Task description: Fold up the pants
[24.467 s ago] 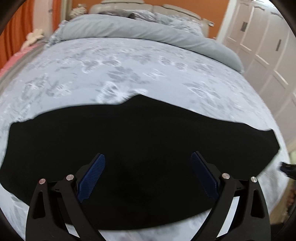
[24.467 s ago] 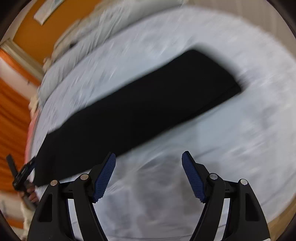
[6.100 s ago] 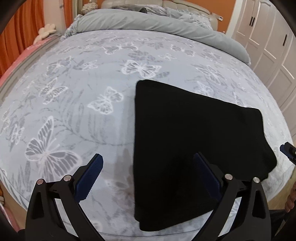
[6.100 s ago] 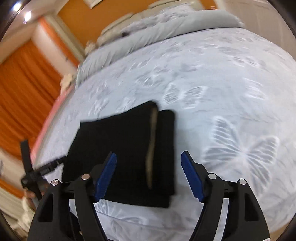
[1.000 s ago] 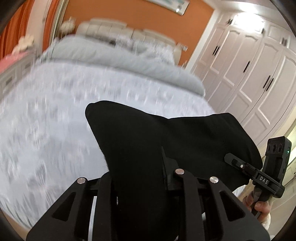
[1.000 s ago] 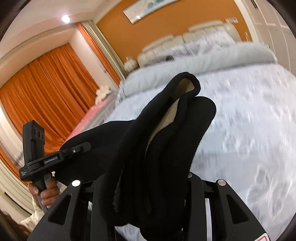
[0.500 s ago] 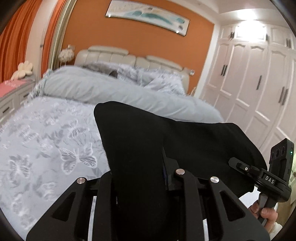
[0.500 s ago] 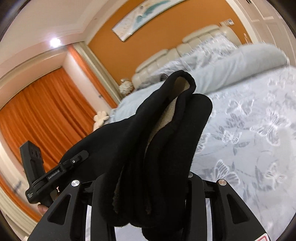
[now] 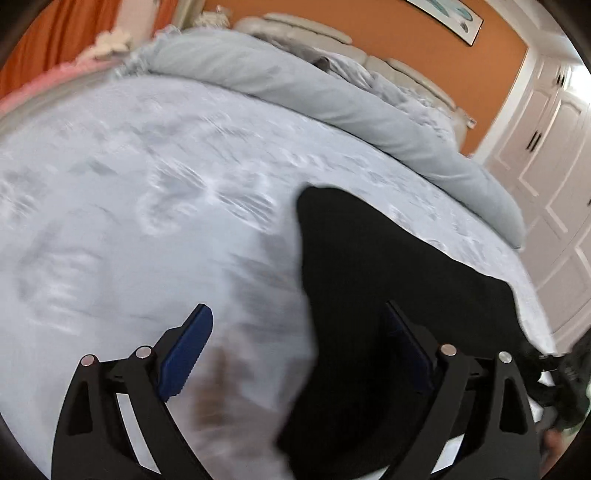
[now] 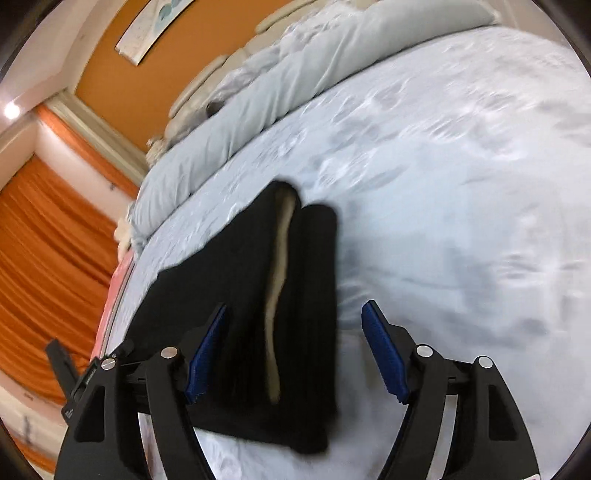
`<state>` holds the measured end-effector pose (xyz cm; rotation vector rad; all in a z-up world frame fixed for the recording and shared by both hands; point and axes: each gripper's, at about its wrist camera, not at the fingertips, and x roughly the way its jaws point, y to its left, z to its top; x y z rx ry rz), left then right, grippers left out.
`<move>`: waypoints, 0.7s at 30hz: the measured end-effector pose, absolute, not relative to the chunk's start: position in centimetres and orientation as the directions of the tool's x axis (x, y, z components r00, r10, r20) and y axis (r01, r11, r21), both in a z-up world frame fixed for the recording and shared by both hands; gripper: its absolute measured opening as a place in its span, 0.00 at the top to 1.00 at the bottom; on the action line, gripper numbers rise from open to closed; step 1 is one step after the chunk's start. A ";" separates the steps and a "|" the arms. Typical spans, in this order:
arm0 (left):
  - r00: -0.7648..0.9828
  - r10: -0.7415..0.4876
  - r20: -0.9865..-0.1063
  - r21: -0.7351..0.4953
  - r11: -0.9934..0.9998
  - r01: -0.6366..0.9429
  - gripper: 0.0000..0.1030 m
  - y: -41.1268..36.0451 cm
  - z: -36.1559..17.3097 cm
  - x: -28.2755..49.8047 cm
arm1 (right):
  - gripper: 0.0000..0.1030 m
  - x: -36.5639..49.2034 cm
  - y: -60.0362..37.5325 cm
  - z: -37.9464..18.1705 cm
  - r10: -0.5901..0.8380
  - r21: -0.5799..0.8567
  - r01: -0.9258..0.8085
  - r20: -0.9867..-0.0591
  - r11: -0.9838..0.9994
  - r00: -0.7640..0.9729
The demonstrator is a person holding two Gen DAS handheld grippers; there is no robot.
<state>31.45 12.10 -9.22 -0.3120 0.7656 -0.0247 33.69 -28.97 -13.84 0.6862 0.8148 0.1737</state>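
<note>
Holding both tools spread wide, I grip nothing: my left gripper (image 9: 299, 350) has its blue pads well apart above the near edge of the bed, and my right gripper (image 10: 295, 354) stands just as wide over the cloth. The pants (image 10: 258, 314) lie on the bedspread (image 9: 147, 203) as a folded black bundle, close to the near edge of the mattress. In the left view the bundle runs from under my right-hand pad away toward the wardrobe side; in the right view its open end faces me, with a pale lining strip (image 10: 279, 280) showing between the layers.

I judge the fold as good as done and the step in hand as letting the bundle settle and tidying it. To do that well I would keep the jaws wide and clear of the cloth so no pad snags a layer, press down flat, not sideways, and nudge the offset layers at the open end until the edges line up and the lining is hidden. Both views are blurred, so I cannot tell how square the corners are.

Counting: one pair of pants, two grippers, four blue pads. Farther off, one rolled grey duvet (image 9: 332, 96) lies across the bed, with pillows behind it too smeared to count. Beyond stand one framed picture (image 9: 447, 14) on the orange wall, orange curtains (image 10: 37, 240) and white wardrobe doors (image 9: 546, 147).
</note>
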 end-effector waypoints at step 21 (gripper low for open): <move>0.771 0.038 -0.636 0.030 0.999 -0.025 0.05 7.5 -0.5 9.6 | 0.17 12.2 -22.3 -1.1 0.205 0.360 0.012 -0.557 0.933 0.805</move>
